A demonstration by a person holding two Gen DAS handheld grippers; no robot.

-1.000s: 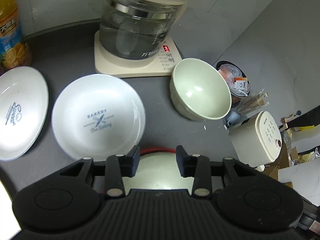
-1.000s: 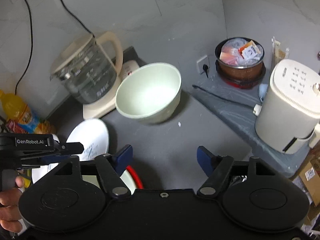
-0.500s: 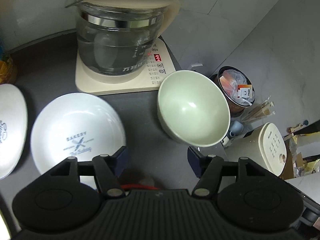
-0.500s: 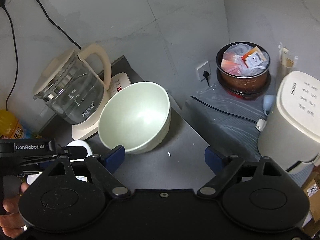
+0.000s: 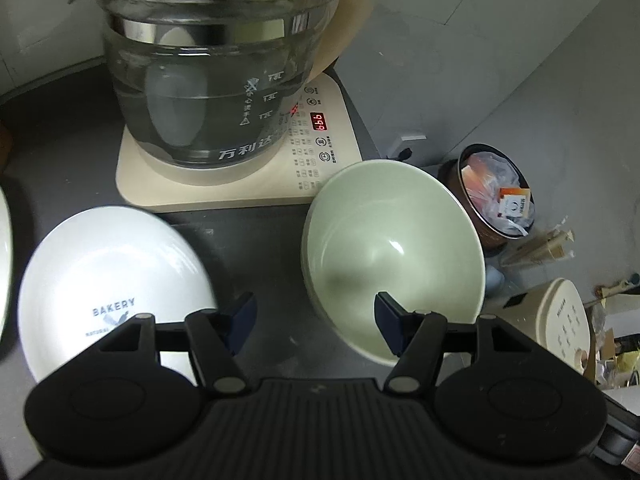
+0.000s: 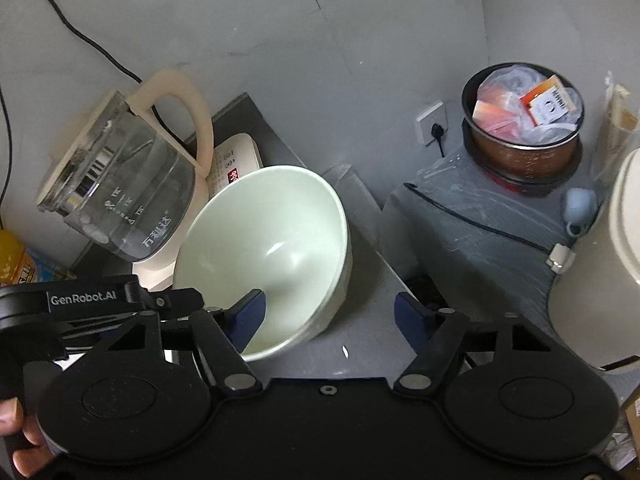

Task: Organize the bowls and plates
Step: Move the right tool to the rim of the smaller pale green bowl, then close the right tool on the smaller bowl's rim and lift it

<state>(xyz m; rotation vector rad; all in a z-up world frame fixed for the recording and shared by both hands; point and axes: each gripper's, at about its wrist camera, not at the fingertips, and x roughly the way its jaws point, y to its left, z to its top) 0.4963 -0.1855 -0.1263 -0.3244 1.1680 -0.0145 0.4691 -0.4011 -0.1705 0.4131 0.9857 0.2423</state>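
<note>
A pale green bowl (image 5: 394, 252) stands on the dark counter, right of a white "BAKERY" plate (image 5: 112, 280). My left gripper (image 5: 316, 324) is open, its right finger over the bowl's near inside, its left finger by the plate's edge. In the right wrist view the same bowl (image 6: 272, 248) sits close ahead. My right gripper (image 6: 330, 316) is open, its left finger inside the bowl's near rim and its right finger outside over the counter. The left gripper's body (image 6: 80, 308) shows at the left. A second white plate's edge (image 5: 3, 264) shows far left.
A glass kettle (image 5: 208, 80) on its cream base (image 5: 328, 160) stands just behind the bowl and plate. Right of the counter edge are a brown pot of packets (image 6: 524, 128), a cream appliance (image 5: 564, 324) and a wall socket (image 6: 432, 120).
Both grippers have moved forward toward the green bowl. The left gripper has opened wider and left the red-rimmed dish it hovered over. The bowl now sits between the fingers of each.
</note>
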